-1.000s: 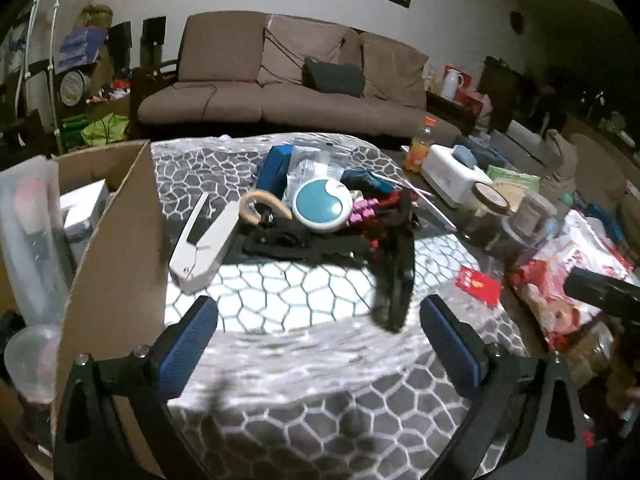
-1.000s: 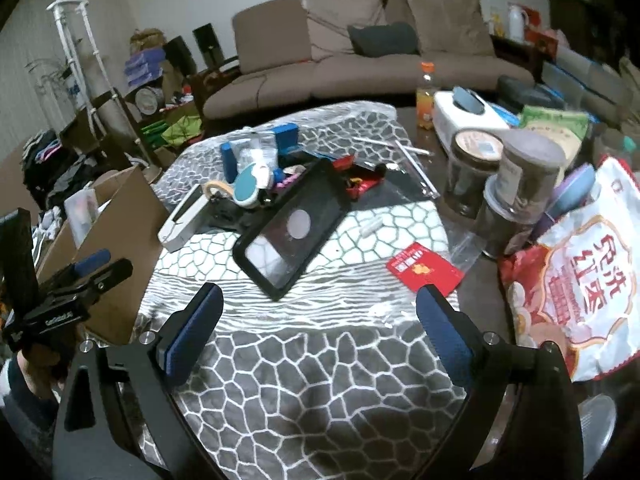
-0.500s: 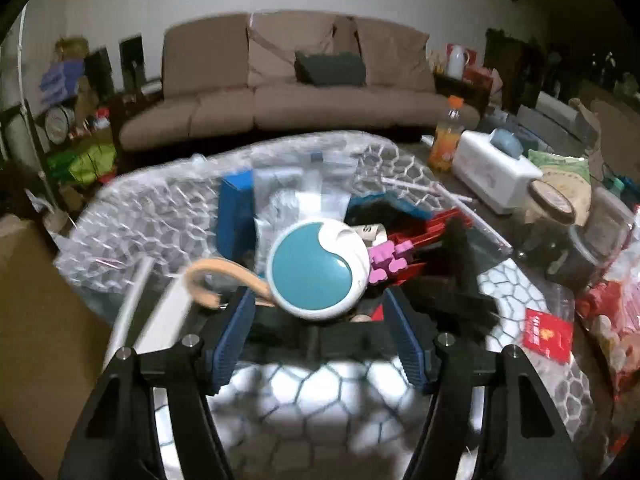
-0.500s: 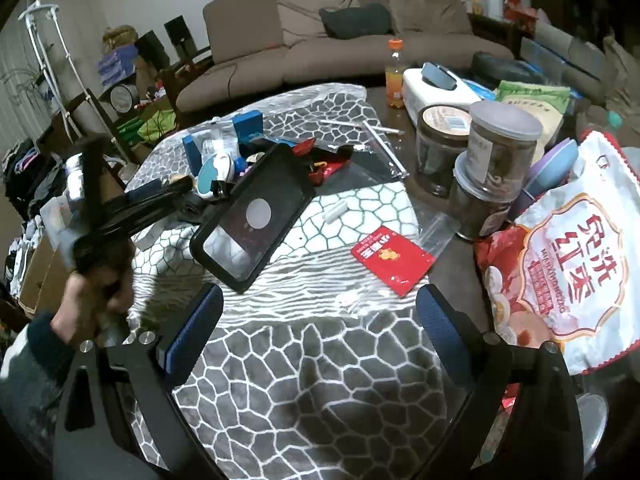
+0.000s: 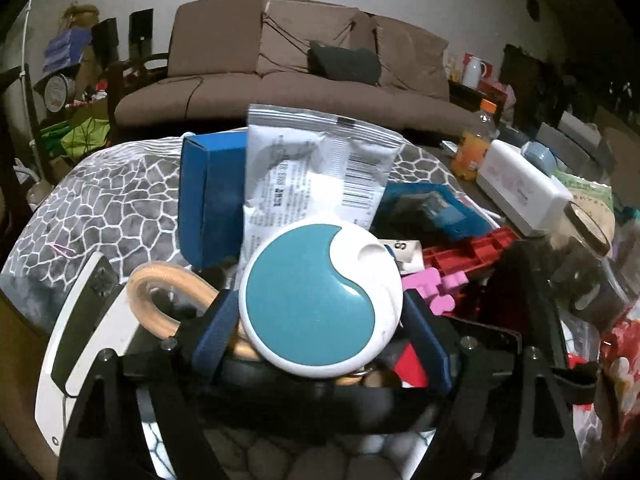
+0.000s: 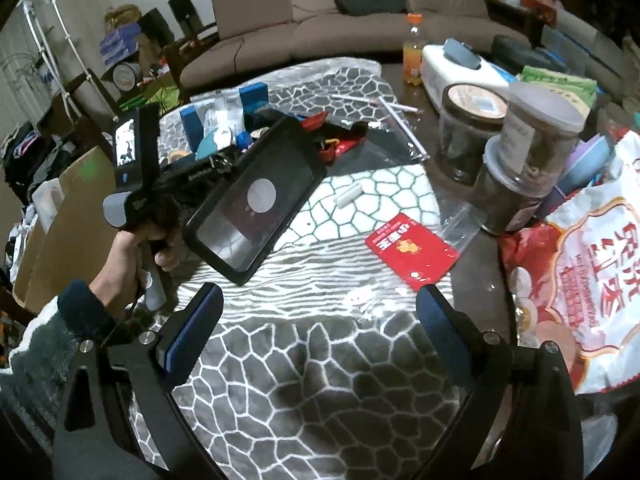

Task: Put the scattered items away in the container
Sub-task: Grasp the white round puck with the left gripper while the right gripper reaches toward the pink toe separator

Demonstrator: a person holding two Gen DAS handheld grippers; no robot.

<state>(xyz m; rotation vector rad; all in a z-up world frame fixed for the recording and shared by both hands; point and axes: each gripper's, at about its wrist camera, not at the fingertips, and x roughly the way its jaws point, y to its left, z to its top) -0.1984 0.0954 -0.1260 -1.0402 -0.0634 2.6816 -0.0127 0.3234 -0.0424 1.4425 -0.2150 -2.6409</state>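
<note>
Grey honeycomb-patterned cloth [image 6: 320, 380] covers the table; a brown sofa [image 5: 280, 60] stands far behind it. A clutter pile lies mid-table: blue box [image 5: 210, 196], foil pouch [image 5: 312, 168], wooden ring [image 5: 160, 296], pink piece [image 5: 432, 288], black tablet [image 6: 256, 200].

Change over the last second: the left gripper [image 5: 320, 320] has advanced from a stand-off at the near table edge into the pile, and its fingers [image 5: 218, 328], then spread wide, have drawn in against the two sides of the teal-and-white disc [image 5: 320, 300]. The pads appear to touch the disc; a firm clamp cannot be confirmed. The disc sits low among the clutter, and a lift is not evident.

The right gripper [image 6: 320, 320] hovers over bare cloth at the near side, fingers wide apart, holding nothing.

The cardboard box [image 6: 60, 216] stands off the table's left edge, well apart from the disc.

Judgement: the disc is being taken for transfer. Most items remain on the table, so the tidying is far from complete.
</note>
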